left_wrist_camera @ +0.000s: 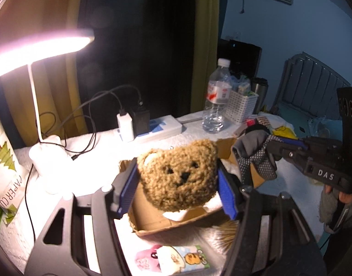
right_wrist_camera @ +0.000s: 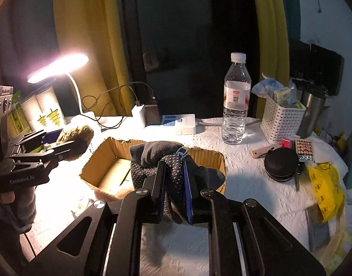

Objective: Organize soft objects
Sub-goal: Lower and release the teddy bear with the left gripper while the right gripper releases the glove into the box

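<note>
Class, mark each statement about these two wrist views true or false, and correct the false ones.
1. The left gripper is shut on the bear. True.
2. The right gripper is empty. False: it is shut on dotted grey gloves.
3. The box is closed. False: it is open at the top.
4. The lamp is lit. True.
5. The bottle lies on its side. False: it stands upright, cap on.
</note>
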